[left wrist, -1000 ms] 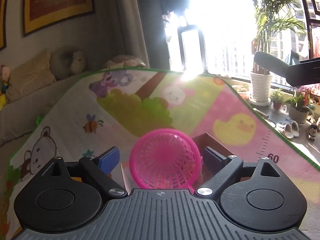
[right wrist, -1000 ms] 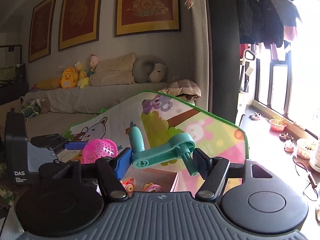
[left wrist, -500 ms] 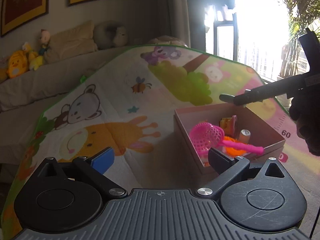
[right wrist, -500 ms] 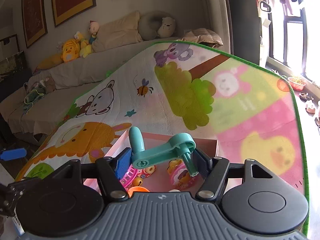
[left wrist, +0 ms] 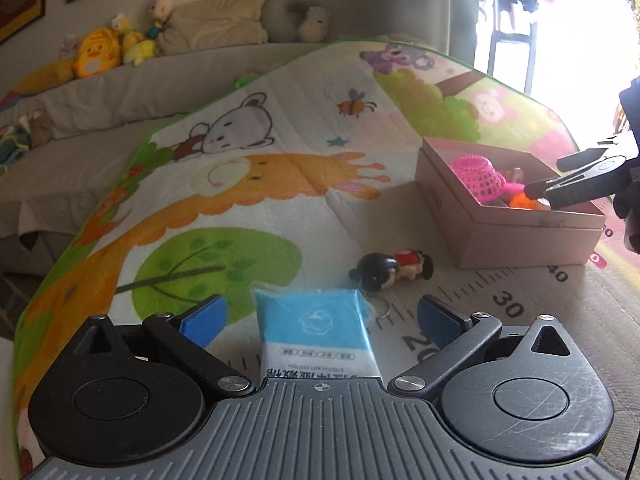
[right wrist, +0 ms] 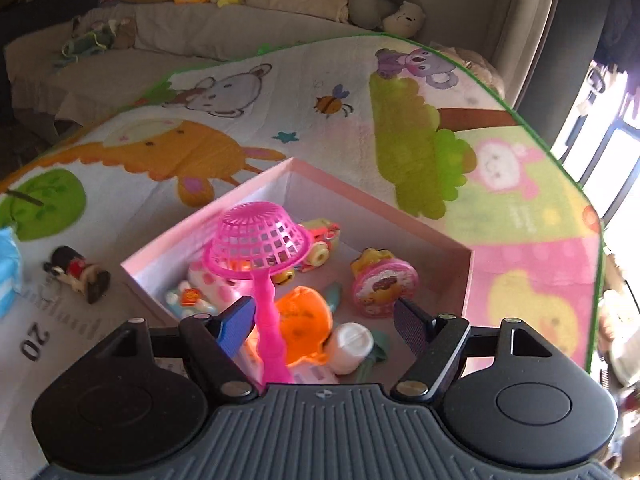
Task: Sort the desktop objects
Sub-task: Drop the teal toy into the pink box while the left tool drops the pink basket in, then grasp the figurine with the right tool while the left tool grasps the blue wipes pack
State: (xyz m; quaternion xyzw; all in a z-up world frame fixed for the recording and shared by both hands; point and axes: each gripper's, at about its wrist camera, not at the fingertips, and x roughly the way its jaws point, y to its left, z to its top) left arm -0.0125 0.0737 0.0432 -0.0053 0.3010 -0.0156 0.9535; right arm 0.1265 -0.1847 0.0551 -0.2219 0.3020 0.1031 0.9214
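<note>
A pink box (right wrist: 400, 216) on the play mat holds several toys, with a pink net scoop (right wrist: 256, 240) on top; the box also shows in the left wrist view (left wrist: 520, 236). My right gripper (right wrist: 324, 320) is open and empty just above the box's near side. My left gripper (left wrist: 318, 316) is open over a blue tissue pack (left wrist: 316, 332) that lies between its fingers on the mat. A small black-haired doll keychain (left wrist: 390, 270) lies just beyond the pack, also in the right wrist view (right wrist: 78, 272). The right gripper's fingers (left wrist: 580, 184) reach over the box.
The colourful play mat (left wrist: 248, 184) has a printed ruler along its near edge. A sofa with cushions and plush toys (left wrist: 120, 44) stands behind it. A bright window is at the right.
My left gripper has let go of the pink scoop into the box and moved back over the tissue pack. My right gripper has opened and the teal toy has left it.
</note>
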